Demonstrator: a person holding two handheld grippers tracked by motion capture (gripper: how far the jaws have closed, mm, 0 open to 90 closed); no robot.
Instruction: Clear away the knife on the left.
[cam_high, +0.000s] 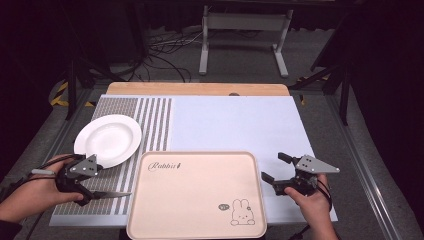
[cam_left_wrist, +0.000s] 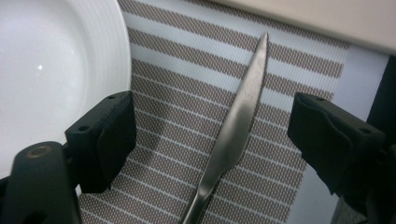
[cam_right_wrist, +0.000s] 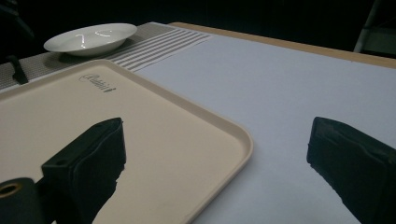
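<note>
Left tool (cam_high: 86, 186), jaws spread wide, low over striped mat (cam_high: 150, 125) at bench's (cam_high: 200, 89) near-left corner, straddling knife (cam_left_wrist: 238, 126) lying flat between them; no visible contact with blade. Knife (cam_high: 111, 194) pointing toward tray (cam_high: 196, 195), tip just short of its left rim. White plate (cam_high: 108, 139) just beyond left tool, on same mat, rim beside one jaw in left gripper view (cam_left_wrist: 56, 60).

Right tool (cam_high: 274, 171), jaws likewise wide apart and holding nothing, just off tray's right edge over pale sheet (cam_high: 235, 120) covering bench. In right gripper view, one jaw over tray's corner (cam_right_wrist: 154, 140), the other over sheet (cam_right_wrist: 271, 93); plate (cam_right_wrist: 91, 38) far across at mat's end.

Beige tray bare, rabbit drawing and script lettering printed on it, at bench's near edge between both hands.
</note>
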